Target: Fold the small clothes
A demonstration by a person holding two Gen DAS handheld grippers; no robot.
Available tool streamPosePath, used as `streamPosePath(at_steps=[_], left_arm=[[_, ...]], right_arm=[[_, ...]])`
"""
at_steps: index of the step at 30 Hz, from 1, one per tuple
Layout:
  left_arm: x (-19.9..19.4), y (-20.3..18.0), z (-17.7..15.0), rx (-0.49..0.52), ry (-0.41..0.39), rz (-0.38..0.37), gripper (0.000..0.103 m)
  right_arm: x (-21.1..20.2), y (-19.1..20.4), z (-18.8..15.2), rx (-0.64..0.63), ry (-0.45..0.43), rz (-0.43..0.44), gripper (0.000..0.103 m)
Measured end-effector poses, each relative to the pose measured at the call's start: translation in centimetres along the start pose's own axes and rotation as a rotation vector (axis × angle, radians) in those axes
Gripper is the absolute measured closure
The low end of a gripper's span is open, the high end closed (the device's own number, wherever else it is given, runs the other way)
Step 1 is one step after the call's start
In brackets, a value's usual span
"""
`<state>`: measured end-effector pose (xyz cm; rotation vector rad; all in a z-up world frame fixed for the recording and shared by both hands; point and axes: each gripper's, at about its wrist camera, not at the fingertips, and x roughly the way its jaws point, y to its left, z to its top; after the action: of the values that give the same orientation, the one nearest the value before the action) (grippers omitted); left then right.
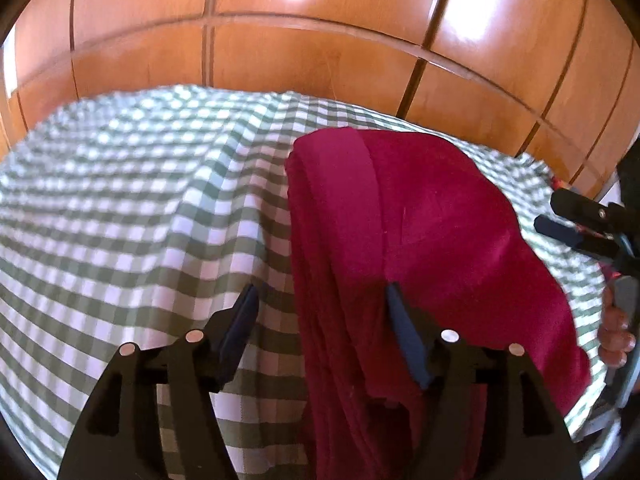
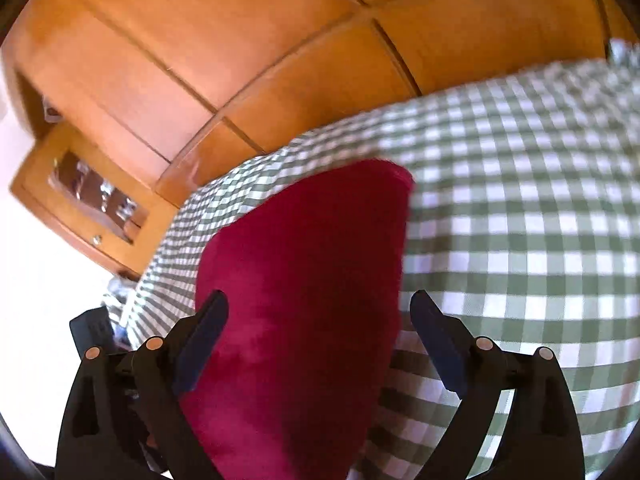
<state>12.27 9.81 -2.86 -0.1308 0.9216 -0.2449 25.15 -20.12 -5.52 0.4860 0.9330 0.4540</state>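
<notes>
A dark red garment (image 1: 432, 240) lies folded on the green-and-white checked cloth (image 1: 140, 208). My left gripper (image 1: 322, 300) is open above the garment's left folded edge, its right finger over the red fabric and its left finger over the checked cloth. My right gripper (image 2: 318, 308) is open just above the same red garment (image 2: 304, 280), its jaws spread wide to either side of the fabric. The right gripper also shows at the right edge of the left wrist view (image 1: 576, 224), beside the garment's right side, with the person's hand below it.
Wooden cabinet doors (image 1: 320, 40) stand close behind the table. In the right wrist view a glass-fronted wooden cabinet (image 2: 96, 200) and a white wall are to the left. The checked cloth (image 2: 520, 220) spreads wide to the right of the garment.
</notes>
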Motion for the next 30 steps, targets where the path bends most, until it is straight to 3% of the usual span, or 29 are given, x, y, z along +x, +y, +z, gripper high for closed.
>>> streamPosePath(at_steps=[6, 9, 13, 15, 16, 17, 18, 24, 30], left_arm=[[0.7, 1.3, -0.1, -0.059, 0.023, -0.091, 0.037], [0.9, 1.5, -0.4, -0.066, 0.018, -0.112, 0.035], [1.7, 2.4, -0.6, -0.102, 0.041, -0.163, 0.033], [1.8, 2.8, -0.8, -0.128, 0.046, -0.191, 0.036], [1.8, 2.9, -1.0, -0.138, 0.047, -0.212, 0.044], [1.8, 2.9, -1.0, -0.146, 0.045, -0.253, 0.059], [1.6, 2.8, -1.1, -0.152, 0.041, -0.282, 0.062], [1.3, -1.1, 0.1, -0.043, 0.03, -0.286, 0.073], [3.2, -10.7, 4.3, 0.113, 0.006, -0.357, 0.082]], right_arm=[[4.1, -1.9, -0.7, 0.074, 0.108, 0.09, 0.014], [5.6, -1.5, -0.9, 0.058, 0.14, 0.13, 0.022], [6.4, -0.2, -1.0, 0.027, 0.149, 0.127, 0.046], [5.1, 1.2, -1.1, -0.016, 0.115, 0.114, 0.054], [4.6, 2.0, -1.2, -0.041, 0.096, 0.11, 0.056], [3.9, 2.6, -1.2, -0.064, 0.077, 0.109, 0.058], [2.9, 3.5, -1.3, -0.091, 0.054, 0.103, 0.058], [-3.4, 4.3, -0.8, -0.145, -0.098, 0.031, 0.059], [-12.3, 0.4, -0.1, -0.079, -0.311, -0.126, 0.059]])
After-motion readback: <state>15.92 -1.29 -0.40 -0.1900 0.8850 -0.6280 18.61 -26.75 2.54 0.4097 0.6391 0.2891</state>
